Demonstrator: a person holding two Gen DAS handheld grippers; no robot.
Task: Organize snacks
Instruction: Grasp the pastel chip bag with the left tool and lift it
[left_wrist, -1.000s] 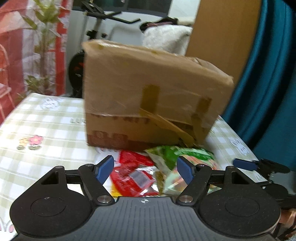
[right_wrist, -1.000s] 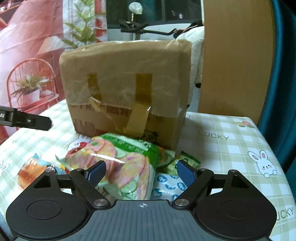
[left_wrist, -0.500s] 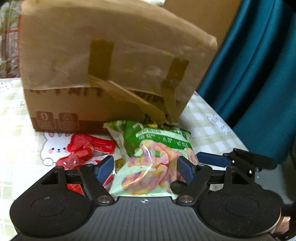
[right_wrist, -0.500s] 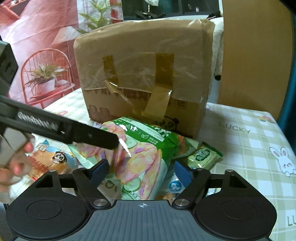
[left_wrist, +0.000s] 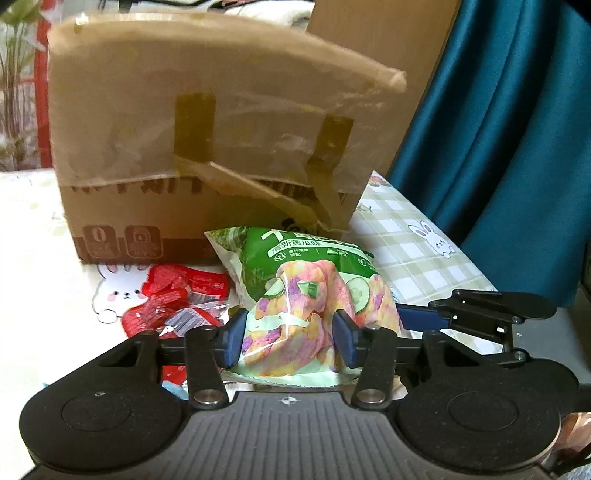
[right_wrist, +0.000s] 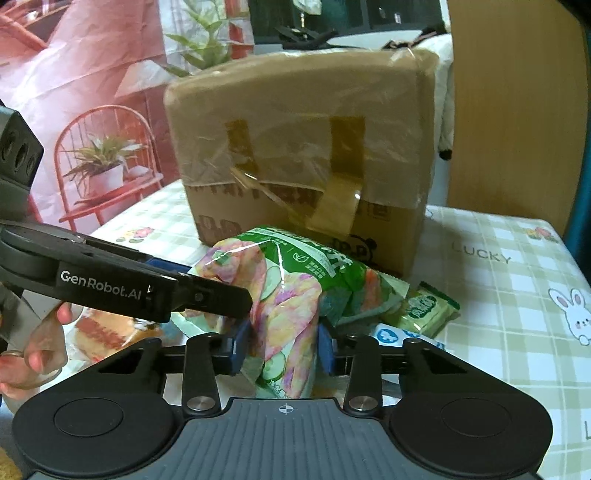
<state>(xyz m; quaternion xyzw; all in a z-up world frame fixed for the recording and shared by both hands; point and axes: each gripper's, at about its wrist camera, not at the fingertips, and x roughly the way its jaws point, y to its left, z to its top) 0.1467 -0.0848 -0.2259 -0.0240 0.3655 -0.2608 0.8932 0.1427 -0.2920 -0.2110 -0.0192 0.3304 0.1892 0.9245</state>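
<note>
We count one taped brown cardboard box (right_wrist: 303, 147), one green crinkly chip bag printed with cucumber slices (left_wrist: 310, 288), one small pale-green wrapped snack (right_wrist: 424, 308), and several red foil packets (left_wrist: 173, 299), their number unclear.

Left gripper (left_wrist: 290, 341) with blue fingers (left_wrist: 233, 341) just closing on a puffy green and pink chip bag (left_wrist: 306, 291), red shiny snack packets (left_wrist: 173, 299) beside it, big taped brown cardboard box (left_wrist: 199, 140) behind, checked bunny counter (left_wrist: 417, 243), teal curtain (left_wrist: 509, 140)
</note>
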